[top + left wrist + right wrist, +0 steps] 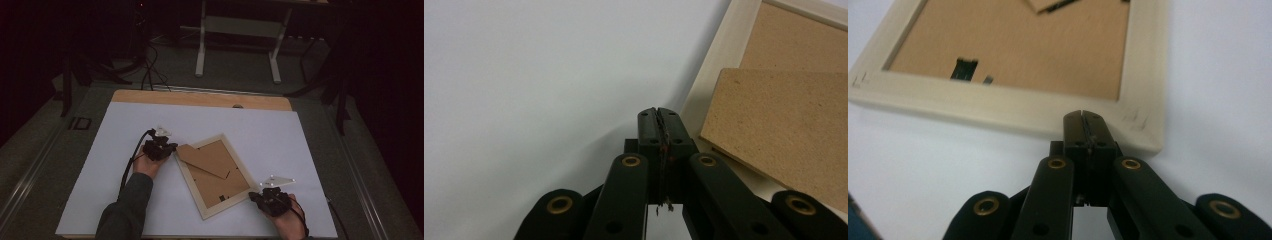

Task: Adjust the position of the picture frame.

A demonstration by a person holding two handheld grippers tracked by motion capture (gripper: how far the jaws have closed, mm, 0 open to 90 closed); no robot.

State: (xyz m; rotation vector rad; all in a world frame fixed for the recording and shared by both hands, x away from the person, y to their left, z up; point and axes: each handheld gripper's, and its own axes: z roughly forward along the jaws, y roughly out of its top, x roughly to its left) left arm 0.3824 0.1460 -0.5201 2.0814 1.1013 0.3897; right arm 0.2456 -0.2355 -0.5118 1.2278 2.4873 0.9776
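Observation:
A pale wooden picture frame lies face down and askew on the white table, its brown backing board up. A brown easel flap sticks out over the frame's upper left corner. My left gripper is shut with nothing in it, its tips right beside the frame's left rail and the flap. My right gripper is shut and empty too, its tips against the frame's lower right corner. A small black clip shows on the backing.
The white sheet covers a wooden tabletop. White table legs and cables stand on the dark floor behind. A sleeve comes in at the bottom left.

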